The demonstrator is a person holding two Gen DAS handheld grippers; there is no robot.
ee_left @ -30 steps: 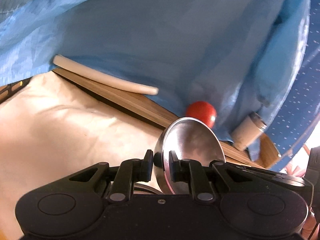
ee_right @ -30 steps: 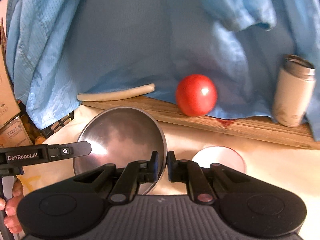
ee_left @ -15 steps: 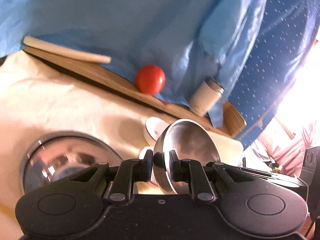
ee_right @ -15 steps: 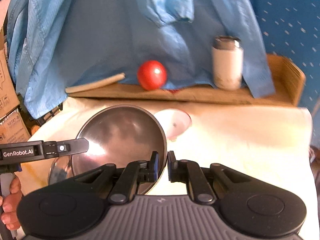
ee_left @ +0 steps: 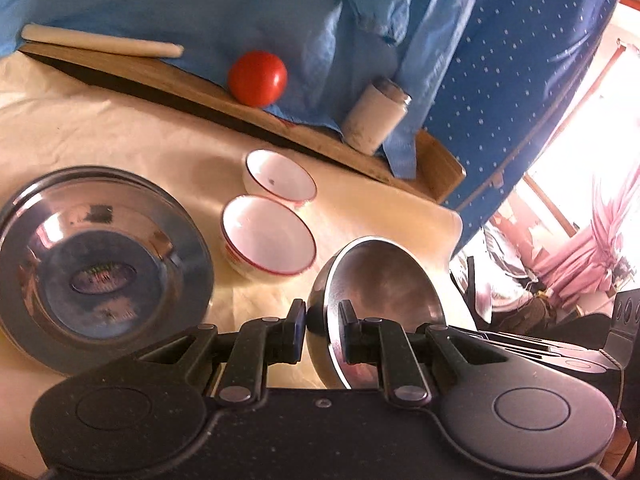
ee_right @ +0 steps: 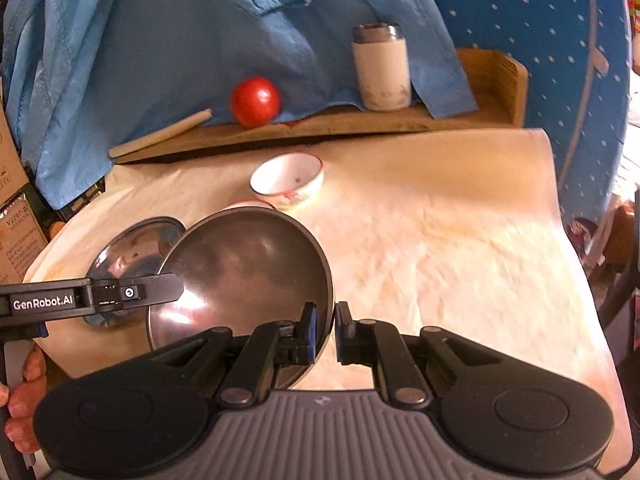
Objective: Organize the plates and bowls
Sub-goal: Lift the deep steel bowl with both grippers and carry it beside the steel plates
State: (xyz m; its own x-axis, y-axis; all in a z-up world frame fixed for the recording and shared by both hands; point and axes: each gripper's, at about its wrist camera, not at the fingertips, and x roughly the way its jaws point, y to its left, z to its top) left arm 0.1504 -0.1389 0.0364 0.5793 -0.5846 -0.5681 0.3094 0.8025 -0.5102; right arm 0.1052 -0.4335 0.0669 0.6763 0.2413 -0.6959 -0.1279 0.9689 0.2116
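Note:
A steel bowl (ee_left: 380, 292) is held in the air by both grippers. My left gripper (ee_left: 320, 330) is shut on its rim, and my right gripper (ee_right: 323, 332) is shut on the opposite rim of the same bowl (ee_right: 244, 276). A steel plate (ee_left: 96, 268) lies on the cream cloth at the left; in the right wrist view it (ee_right: 132, 248) is partly hidden behind the bowl. Two white bowls with red rims stand mid-table, the nearer one (ee_left: 268, 236) and the farther one (ee_left: 280, 176); the farther one (ee_right: 288, 180) shows in the right wrist view.
A wooden tray edge (ee_right: 360, 124) runs along the back, carrying a red tomato (ee_right: 256, 100), a white cylindrical jar (ee_right: 382, 68) and a pale stick (ee_right: 160, 138). Blue cloth hangs behind. Cardboard boxes stand at the left (ee_right: 16, 200). The table's right edge drops off (ee_right: 580, 260).
Both grippers have pulled back and up with the steel bowl, away from the tomato and back wall. The steel plate and two white bowls have come into view below.

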